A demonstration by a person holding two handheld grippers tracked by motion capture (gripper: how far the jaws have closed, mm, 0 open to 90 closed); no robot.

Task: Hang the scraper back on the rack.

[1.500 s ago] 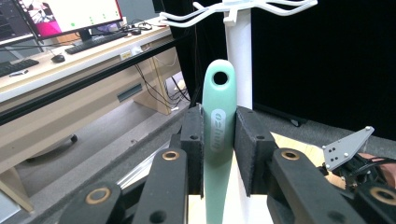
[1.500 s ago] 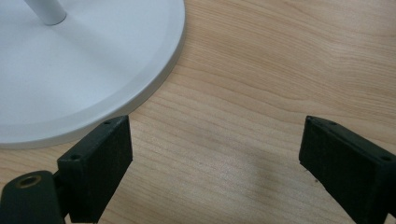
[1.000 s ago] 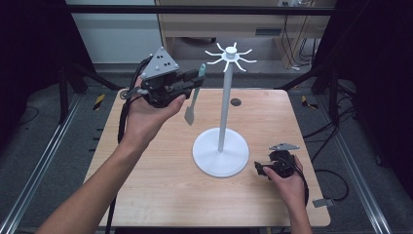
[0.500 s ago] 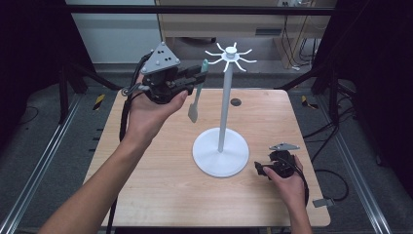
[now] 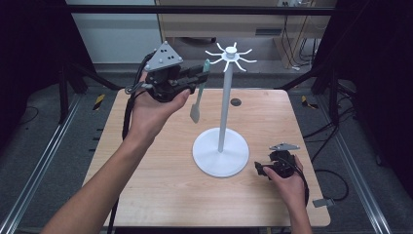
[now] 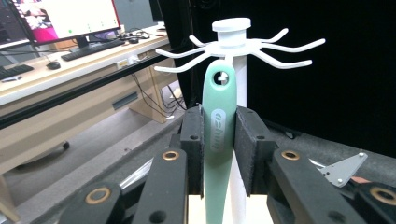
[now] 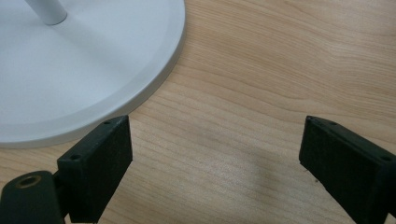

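spatula (image 6: 218, 140) blade cut off, handle lettering blurred

Both grippers (image 5: 195, 77) (image 5: 261, 169) are black, each topped by a grey three-cornered plate with screws. Brass-ringed holes dot the arms behind the jaws. The forearms seem bare, with no sleeves.

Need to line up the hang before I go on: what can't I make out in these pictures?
- Spatula blade: cut off by the bottom edge in the left gripper view.
- Handle hole against the stand's hooks: too small in the high view to tell if one is threaded.
- Writing on the handle: blurred in the left gripper view.

No legible text (handle (image 6: 219, 135) logo blurred)
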